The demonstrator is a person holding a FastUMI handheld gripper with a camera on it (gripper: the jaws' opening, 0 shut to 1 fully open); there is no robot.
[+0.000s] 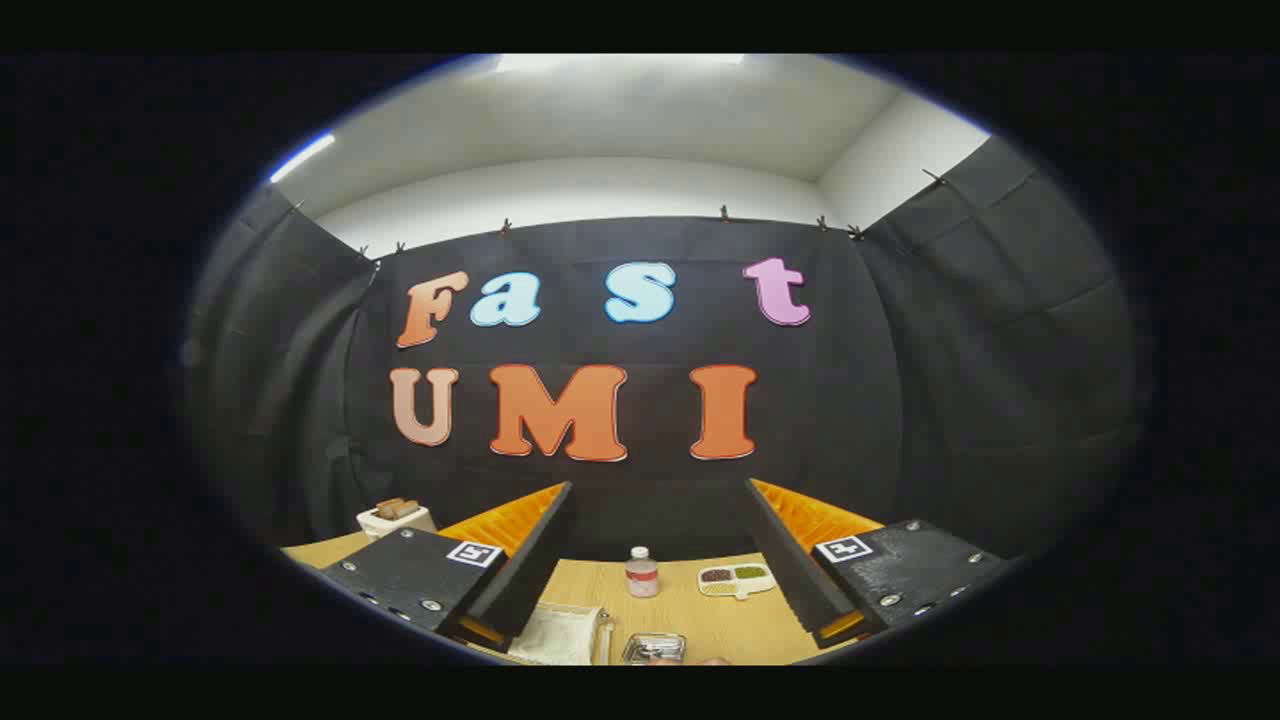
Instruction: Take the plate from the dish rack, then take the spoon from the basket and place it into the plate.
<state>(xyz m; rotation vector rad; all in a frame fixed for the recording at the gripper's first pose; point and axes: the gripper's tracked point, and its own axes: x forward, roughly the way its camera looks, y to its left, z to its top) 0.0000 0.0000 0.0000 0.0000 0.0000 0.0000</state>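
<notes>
My gripper (658,490) is held high and level over a wooden table (700,615), looking mostly at the booth wall. Its two fingers (520,560) stand wide apart, open, with nothing between them. Low between the fingers, near the table's front, lies a white mesh-like object (555,632) that may be the basket; I cannot tell for sure. Beside it sits a small shiny metal-looking container (655,647), partly cut off. I cannot make out a plate or a spoon.
A small clear bottle with a red label (641,572) stands mid-table beyond the fingers. To its right lies a white divided dish with beans or grains (737,578). A white toaster with bread (396,515) sits at the far left.
</notes>
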